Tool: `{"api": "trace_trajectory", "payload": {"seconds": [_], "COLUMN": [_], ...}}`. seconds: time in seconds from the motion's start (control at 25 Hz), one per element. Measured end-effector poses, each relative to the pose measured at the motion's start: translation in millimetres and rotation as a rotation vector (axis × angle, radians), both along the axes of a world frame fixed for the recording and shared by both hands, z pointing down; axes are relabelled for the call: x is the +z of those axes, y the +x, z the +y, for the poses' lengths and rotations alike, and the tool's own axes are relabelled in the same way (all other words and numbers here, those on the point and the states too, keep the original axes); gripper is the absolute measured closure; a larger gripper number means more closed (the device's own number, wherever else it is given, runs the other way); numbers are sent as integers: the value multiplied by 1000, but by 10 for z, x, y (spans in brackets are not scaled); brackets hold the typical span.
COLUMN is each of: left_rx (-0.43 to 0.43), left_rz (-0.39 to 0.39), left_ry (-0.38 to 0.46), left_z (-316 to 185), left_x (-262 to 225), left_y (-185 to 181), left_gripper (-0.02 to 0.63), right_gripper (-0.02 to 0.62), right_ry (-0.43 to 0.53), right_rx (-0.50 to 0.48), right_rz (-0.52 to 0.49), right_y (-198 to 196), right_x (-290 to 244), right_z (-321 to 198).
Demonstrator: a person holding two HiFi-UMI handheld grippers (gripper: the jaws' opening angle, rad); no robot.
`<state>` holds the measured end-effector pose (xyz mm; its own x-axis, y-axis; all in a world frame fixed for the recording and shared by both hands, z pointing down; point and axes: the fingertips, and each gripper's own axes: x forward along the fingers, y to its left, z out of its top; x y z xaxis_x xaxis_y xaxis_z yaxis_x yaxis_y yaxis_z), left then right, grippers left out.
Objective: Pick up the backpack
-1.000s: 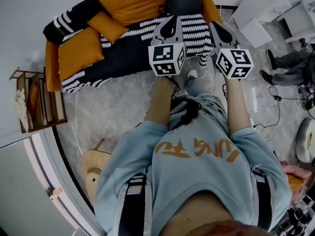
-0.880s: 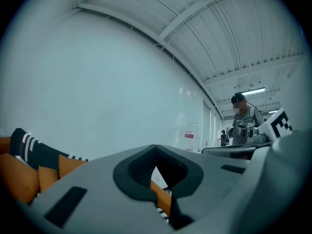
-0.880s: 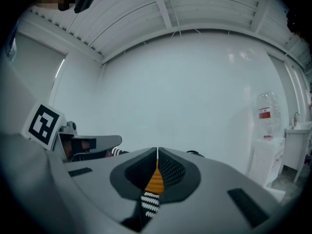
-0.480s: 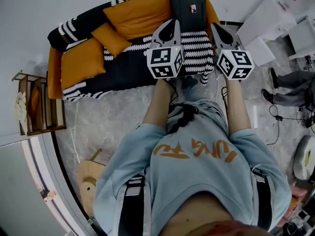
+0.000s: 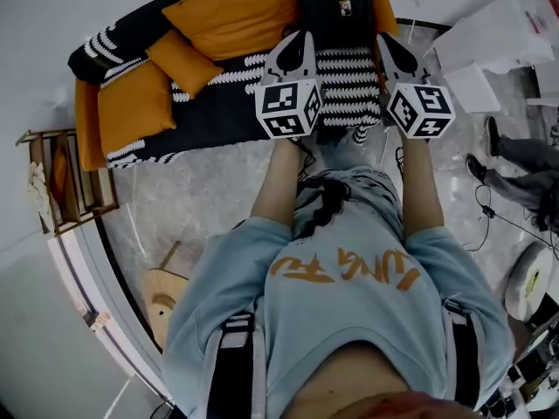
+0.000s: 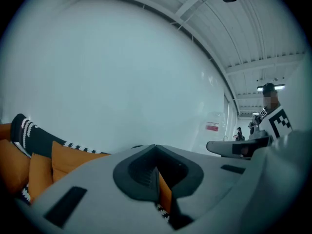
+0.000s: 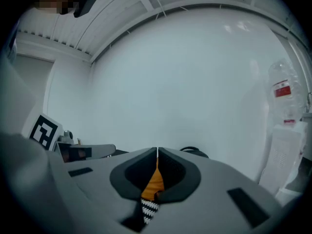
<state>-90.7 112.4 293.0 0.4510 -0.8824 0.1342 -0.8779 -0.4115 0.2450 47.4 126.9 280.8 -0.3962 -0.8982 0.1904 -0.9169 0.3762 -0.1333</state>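
Left gripper: jaws closed, pads together, nothing held between them. Right gripper: same condition, closed and empty. Both are held out side by side in front of the person, level with each other and pointing toward the orange sofa. The backpack, dark in colour, stands upright against the sofa's back cushion near the sofa's right end in the head view. It sits beyond the gripper tips, in line with the gap between them, and neither gripper touches it. A black-and-white striped blanket covers the seat below the backpack, directly under both grippers. Loose orange cushions lie further left on the sofa. A wooden rack stands by the wall at the left and a wooden stool beside the person's left arm. Another person's legs show at the right edge.
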Motion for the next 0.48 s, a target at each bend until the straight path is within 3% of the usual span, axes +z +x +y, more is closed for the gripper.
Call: {"api": "trace_trajectory", "payload": {"seconds": [0.2,0.48], "left_rx": [15,59], "left_rz": [-57,-138], "left_ry": [-100,-151], "left_z": [-593,-1314], "left_x": [437,557], "left_y": [250,734], "left_gripper": [584,584], "right_gripper": [568,568], "right_ry": [-88,-129], "right_rx": [-5,-8], "right_rz": [-64,-104], "right_y": [205,551], "right_x": [458,648], "right_z": [-623,-1367]}}
